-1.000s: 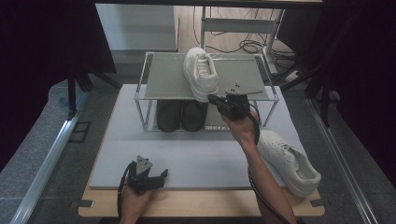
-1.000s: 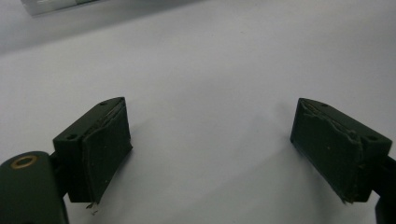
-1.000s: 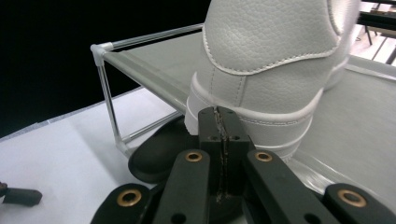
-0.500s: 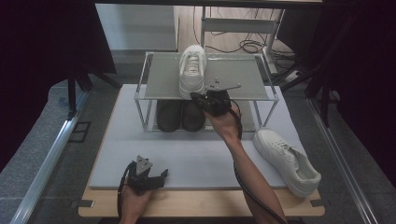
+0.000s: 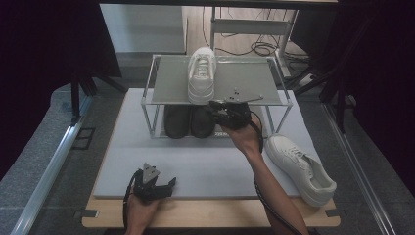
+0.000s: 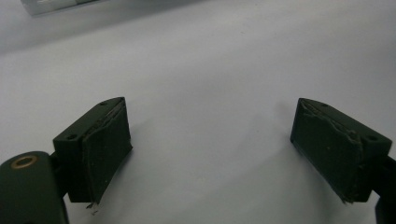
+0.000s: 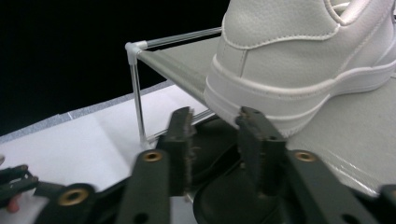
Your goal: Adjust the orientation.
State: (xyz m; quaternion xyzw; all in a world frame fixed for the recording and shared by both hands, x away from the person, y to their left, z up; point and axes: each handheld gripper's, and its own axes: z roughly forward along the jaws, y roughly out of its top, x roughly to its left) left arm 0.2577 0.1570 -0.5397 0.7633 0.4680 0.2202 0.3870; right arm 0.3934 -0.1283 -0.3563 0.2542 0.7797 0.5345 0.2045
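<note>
Sneaker [image 5: 201, 74] lengthwise on shelf [image 5: 244, 88], toe away, heel near right gripper [image 5: 219, 106]

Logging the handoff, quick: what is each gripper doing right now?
Left gripper: open, empty, over the grey mat.
Right gripper: open, jaws just opening, nothing between them, below the white sneaker's heel.

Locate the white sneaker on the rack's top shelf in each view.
High view: white sneaker at upper centre, on the top shelf, toe pointing away from the person.
Right gripper view: white sneaker at upper right, heel end nearest the camera, on the same shelf.
Left gripper view: the camera faces the pale mat.
Shared landmark: the pale mat, in all three views.
</note>
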